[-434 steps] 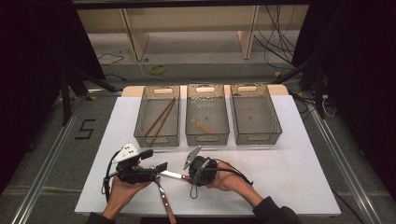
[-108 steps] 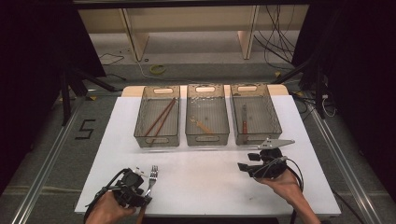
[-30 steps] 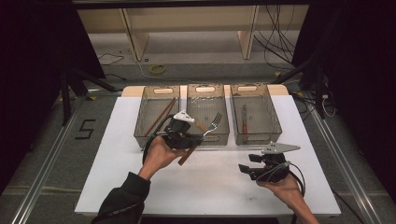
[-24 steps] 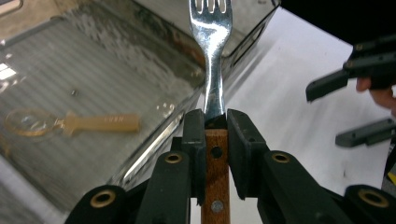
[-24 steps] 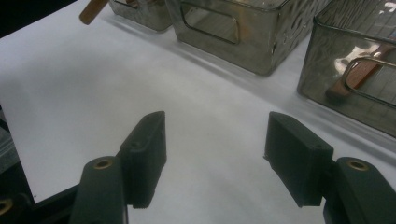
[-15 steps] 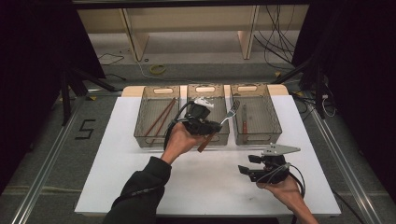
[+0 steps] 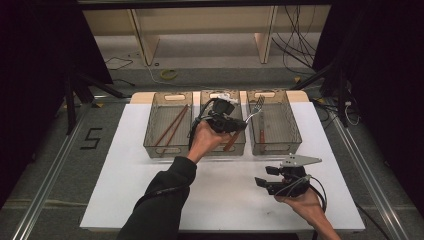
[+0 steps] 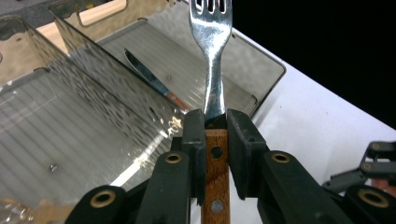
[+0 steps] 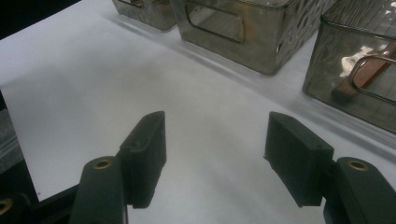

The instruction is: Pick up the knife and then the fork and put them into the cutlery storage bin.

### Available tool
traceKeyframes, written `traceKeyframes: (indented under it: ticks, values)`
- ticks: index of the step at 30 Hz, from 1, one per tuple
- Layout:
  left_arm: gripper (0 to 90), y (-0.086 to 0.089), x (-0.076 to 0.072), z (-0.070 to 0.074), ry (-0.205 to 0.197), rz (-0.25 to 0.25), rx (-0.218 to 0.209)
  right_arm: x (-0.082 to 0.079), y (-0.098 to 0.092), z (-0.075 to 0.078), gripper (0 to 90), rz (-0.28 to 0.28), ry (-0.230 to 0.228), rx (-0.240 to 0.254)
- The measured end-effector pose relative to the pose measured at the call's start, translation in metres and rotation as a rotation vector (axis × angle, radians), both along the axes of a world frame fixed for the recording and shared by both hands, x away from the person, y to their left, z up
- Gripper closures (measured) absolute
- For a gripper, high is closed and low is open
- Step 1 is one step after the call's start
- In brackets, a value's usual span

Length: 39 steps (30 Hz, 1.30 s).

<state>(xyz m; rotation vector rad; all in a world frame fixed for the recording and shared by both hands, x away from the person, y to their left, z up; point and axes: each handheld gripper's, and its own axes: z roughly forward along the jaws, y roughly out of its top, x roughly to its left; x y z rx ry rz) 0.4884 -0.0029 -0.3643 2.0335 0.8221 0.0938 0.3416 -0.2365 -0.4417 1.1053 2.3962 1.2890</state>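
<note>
My left gripper (image 7: pixel 239 124) is shut on a fork (image 7: pixel 252 111) with a wooden handle, held in the air above the bins. The fork's tines reach over the near-left corner of the right bin (image 7: pixel 292 134), and its handle end hangs over the middle bin (image 7: pixel 240 148). In the left gripper view the pads (image 8: pixel 194 140) clamp the top of the wooden handle, with the steel fork (image 8: pixel 212 56) pointing away over the right bin (image 8: pixel 261 60). A wood-handled knife (image 8: pixel 154 84) lies in that bin. My right gripper (image 7: pixel 262 177) rests low over the white table, open (image 9: pixel 215 154), with nothing between its fingers.
Three smoky plastic bins stand in a row at the table's far edge. The left bin (image 7: pixel 150 142) holds brown chopsticks (image 7: pixel 170 126). The knife (image 7: pixel 261 135) lies in the right bin. White tabletop (image 7: pixel 220 200) spreads in front of the bins.
My left hand has carried the fork to the right, from above the left and middle bins to the edge of the right bin. The right gripper has stayed put.
</note>
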Motion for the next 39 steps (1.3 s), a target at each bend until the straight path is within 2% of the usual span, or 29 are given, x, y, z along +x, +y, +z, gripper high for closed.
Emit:
traceKeyframes:
  ticks: [7, 18, 22, 25, 28, 33, 39]
  values:
    - [77.4, -0.012, 0.009, 0.003, 0.004, -0.001, -0.028, 0.000, 0.000, 0.000, 39.0, 0.004, 0.000, 0.003]
    - [77.4, -0.033, 0.019, 0.009, -0.001, -0.001, -0.034, 0.000, 0.001, -0.001, 39.0, 0.012, 0.000, 0.002]
    - [77.4, -0.039, 0.025, 0.008, 0.003, 0.003, -0.056, -0.001, 0.001, -0.001, 39.0, 0.014, 0.001, 0.003]
    - [77.4, -0.043, 0.028, 0.006, 0.002, 0.005, -0.045, -0.001, 0.001, -0.001, 39.0, 0.016, -0.001, 0.004]
    - [77.4, -0.046, 0.032, 0.005, 0.008, 0.009, -0.058, -0.001, 0.001, -0.001, 39.0, 0.016, 0.000, 0.006]
    - [77.3, -0.053, 0.035, 0.002, 0.012, 0.004, -0.052, -0.002, 0.002, -0.001, 38.9, 0.017, 0.001, 0.006]
    - [77.4, -0.061, 0.039, 0.002, 0.023, 0.007, -0.065, -0.002, 0.002, -0.001, 38.9, 0.021, 0.001, 0.003]
